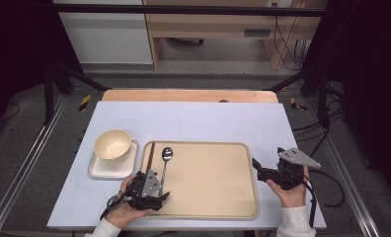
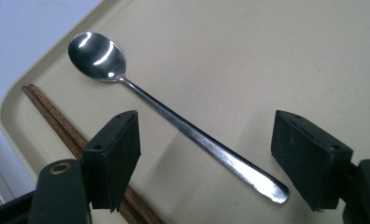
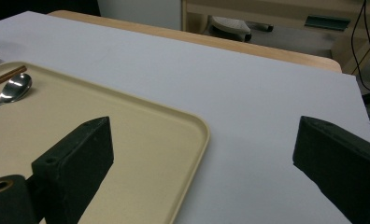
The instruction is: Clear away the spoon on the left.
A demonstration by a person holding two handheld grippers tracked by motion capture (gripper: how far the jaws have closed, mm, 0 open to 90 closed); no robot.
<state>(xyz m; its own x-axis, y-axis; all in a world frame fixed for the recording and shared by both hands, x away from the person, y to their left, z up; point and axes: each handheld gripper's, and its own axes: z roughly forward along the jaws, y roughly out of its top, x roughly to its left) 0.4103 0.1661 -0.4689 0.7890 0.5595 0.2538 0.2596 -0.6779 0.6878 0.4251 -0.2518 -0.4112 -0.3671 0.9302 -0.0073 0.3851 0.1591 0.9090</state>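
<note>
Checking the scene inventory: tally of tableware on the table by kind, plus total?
Spoon: 1
Chopsticks: 1 pair, lying together
Bowl: 1
Square plate under the bowl: 1
Tray: 1
Total: 5 items, counting the chopsticks as one pair.

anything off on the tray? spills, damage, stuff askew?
Nothing stands out. The spoon and the chopsticks lie flat at the left end of the tray, close together and both pointing much the same way. The bowl sits upright on its square plate beside the tray. No spills or damage visible.
</note>
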